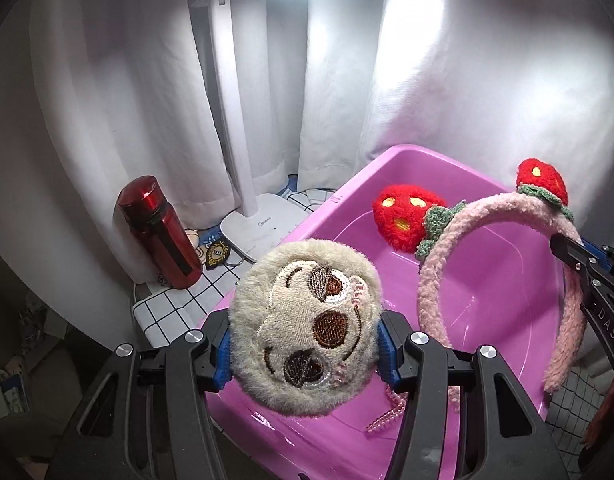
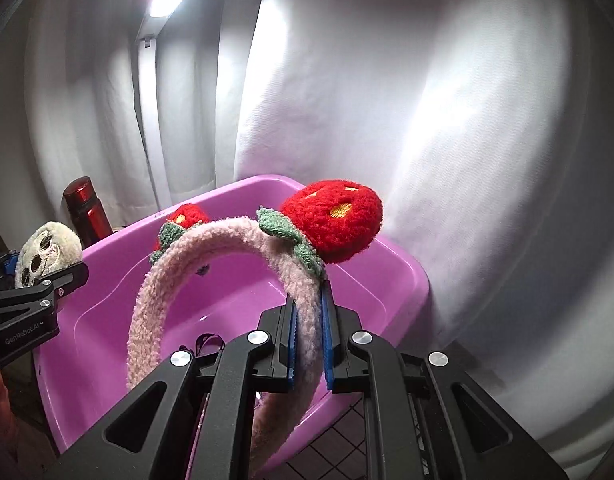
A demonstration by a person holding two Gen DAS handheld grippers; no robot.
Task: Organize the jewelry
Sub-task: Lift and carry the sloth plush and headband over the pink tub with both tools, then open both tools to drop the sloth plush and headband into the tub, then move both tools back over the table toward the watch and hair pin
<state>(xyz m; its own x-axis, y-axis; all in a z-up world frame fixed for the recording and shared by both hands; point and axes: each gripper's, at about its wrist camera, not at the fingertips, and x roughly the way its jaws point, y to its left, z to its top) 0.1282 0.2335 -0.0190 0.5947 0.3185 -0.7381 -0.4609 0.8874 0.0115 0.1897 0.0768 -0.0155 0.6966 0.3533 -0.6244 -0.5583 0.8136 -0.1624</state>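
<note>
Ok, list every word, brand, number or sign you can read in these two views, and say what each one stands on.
"DAS" on the right tool's black body, cut off by the frame edge.
"GenRoboLAI", last letters unclear, on the left tool's body in the right wrist view.
A grey logo on the lamp base: too blurred to read.
A dark badge with yellow edging beside the red bottle: characters too small to read.
</note>
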